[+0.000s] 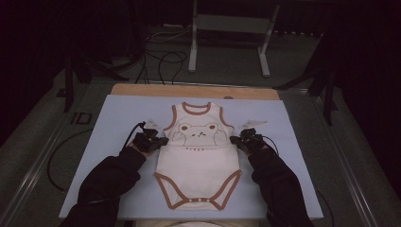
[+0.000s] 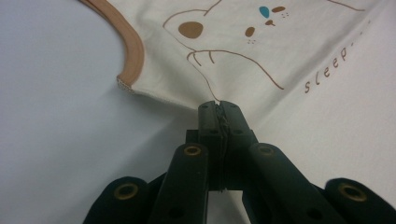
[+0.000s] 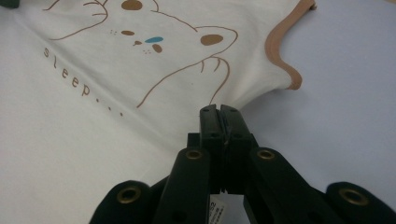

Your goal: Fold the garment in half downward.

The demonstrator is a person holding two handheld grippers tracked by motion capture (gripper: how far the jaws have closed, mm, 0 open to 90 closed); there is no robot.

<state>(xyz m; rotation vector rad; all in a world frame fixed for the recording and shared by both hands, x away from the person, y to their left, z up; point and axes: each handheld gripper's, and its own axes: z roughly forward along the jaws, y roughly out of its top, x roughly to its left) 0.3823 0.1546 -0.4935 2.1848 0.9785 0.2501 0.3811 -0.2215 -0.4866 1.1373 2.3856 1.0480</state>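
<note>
A cream baby bodysuit [image 1: 198, 161] with brown trim and a bear print lies flat on the pale blue mat [image 1: 118, 118], neck away from me. My left gripper [image 1: 161, 141] is shut on its left side seam just below the armhole. In the left gripper view the jaws [image 2: 218, 106] pinch the fabric edge under the bear's paw, with the bodysuit [image 2: 280, 56] spreading beyond. My right gripper [image 1: 235, 140] is shut on the opposite side seam. From the right gripper view, the jaws [image 3: 219, 110] pinch cloth of the bodysuit [image 3: 116, 84] below the brown armhole trim [image 3: 280, 51].
The mat rests on a wooden board [image 1: 194, 90] whose far edge shows. Behind the table are a white metal stand [image 1: 227, 33] and black cables [image 1: 161, 61] on the floor. Dark stand legs [image 1: 326, 90] flank the table at both sides.
</note>
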